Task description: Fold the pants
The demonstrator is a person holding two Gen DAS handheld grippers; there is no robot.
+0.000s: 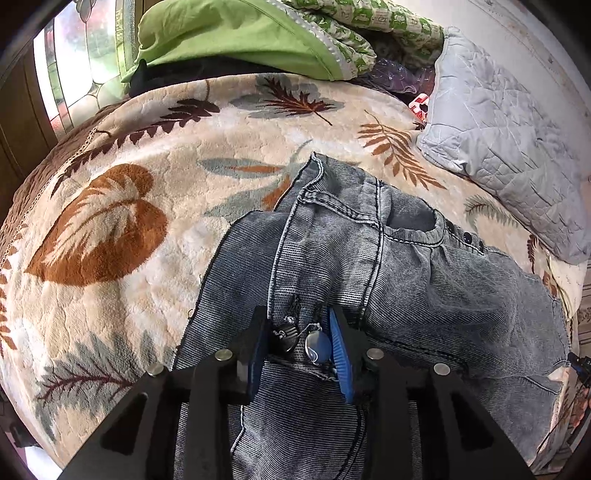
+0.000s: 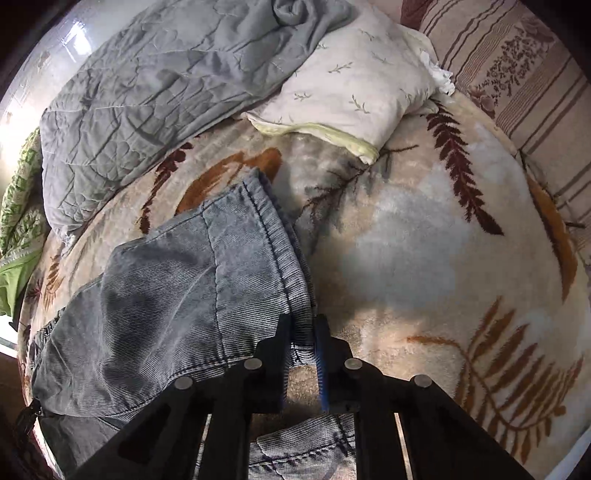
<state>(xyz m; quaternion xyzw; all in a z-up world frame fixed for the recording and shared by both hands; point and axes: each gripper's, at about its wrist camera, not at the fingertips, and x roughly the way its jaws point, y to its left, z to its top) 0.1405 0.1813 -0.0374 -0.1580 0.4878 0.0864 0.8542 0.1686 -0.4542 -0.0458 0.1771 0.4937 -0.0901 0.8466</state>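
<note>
Grey-blue washed jeans lie crumpled on a cream blanket with a leaf pattern. In the left wrist view my left gripper is shut on a bunched part of the jeans that carries metal buttons, and its blue pads press on the cloth from both sides. In the right wrist view the jeans spread to the left over the blanket. My right gripper is shut on a stitched edge of the denim, which is pinched thin between its pads. More denim shows under the gripper at the frame's bottom.
A grey quilted pillow lies at the right, with green bedding and a green patterned quilt heaped at the back by a window. In the right wrist view there are a grey quilt, a white pillow and a striped cushion.
</note>
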